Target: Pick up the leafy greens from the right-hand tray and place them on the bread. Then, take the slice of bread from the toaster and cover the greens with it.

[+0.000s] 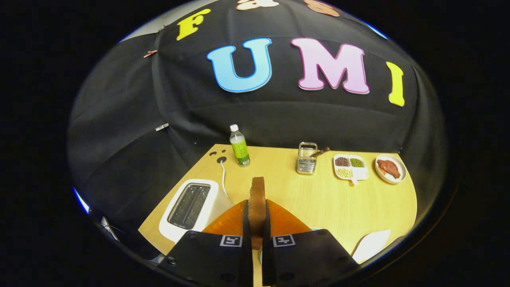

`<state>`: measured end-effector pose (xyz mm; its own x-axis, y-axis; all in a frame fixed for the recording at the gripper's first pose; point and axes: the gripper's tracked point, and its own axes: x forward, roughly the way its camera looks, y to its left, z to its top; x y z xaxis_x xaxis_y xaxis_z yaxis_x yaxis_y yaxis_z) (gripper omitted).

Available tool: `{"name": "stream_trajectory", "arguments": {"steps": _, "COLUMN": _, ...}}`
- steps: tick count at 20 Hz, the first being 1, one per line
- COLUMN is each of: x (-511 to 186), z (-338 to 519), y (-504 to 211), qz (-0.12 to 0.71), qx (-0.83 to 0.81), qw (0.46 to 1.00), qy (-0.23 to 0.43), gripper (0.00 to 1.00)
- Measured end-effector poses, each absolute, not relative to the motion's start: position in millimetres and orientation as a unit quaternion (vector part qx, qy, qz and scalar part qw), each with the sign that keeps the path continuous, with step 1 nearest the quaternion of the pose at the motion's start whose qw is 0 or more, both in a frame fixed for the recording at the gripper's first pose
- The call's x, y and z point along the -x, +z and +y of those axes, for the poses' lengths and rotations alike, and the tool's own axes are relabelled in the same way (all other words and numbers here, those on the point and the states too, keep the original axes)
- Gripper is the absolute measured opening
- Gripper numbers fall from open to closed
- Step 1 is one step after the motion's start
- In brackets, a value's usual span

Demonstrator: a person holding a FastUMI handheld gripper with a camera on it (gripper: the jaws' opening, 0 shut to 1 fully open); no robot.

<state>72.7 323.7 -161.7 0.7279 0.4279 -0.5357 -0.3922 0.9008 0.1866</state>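
Gripper (257, 223) narrowed onto slice of bread (257, 203), both fingers pressing its flat faces, slice held upright on edge and standing up past the fingertips; edge-on hold probably carried over from lifting it out of a slot. Toaster (195, 209) just left of the fingers on the near-left of the worktop (318, 195), slots dark and apparently vacant, cord (224, 175) running back to a port in the worktop. Judged: second half of task under way, bread lifted out and awaiting carry to the stack. Greens and base slice hidden; cannot tell whether they lie below the gripper. Pale rim of something just under the fingers, too little visible to name. White plate (372, 245) near right, only an edge seen. Far side: bottle (240, 145) with green label, small metal rack (306, 159), divided tray (351, 167) holding brown, green and pale portions, round plate (390, 168) with a reddish piece of meat, all well apart from the gripper. Next move likely needs slice tipped flat before lowering, else it lands on edge and topples
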Motion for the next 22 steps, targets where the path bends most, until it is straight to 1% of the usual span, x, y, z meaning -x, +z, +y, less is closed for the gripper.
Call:
{"name": "stream_trajectory", "arguments": {"steps": 5, "x": -67, "z": 284, "y": -206, "qz": 0.34, "qx": -0.073, "qw": 0.915, "qy": 0.202, "gripper": 0.13}}
{"name": "stream_trajectory", "arguments": {"steps": 17, "x": -54, "z": 239, "y": -294, "qz": 0.417, "qx": -0.131, "qw": 0.882, "qy": 0.176, "gripper": 0.13}}
{"name": "stream_trajectory", "arguments": {"steps": 19, "x": -57, "z": 225, "y": -302, "qz": 0.417, "qx": -0.127, "qw": 0.885, "qy": 0.165, "gripper": 0.15}}
{"name": "stream_trajectory", "arguments": {"steps": 20, "x": -58, "z": 220, "y": -307, "qz": 0.42, "qx": -0.123, "qw": 0.884, "qy": 0.162, "gripper": 0.18}}
{"name": "stream_trajectory", "arguments": {"steps": 21, "x": -59, "z": 213, "y": -312, "qz": 0.424, "qx": -0.117, "qw": 0.884, "qy": 0.159, "gripper": 0.19}}
{"name": "stream_trajectory", "arguments": {"steps": 22, "x": -59, "z": 208, "y": -315, "qz": 0.425, "qx": -0.114, "qw": 0.884, "qy": 0.156, "gripper": 0.25}}
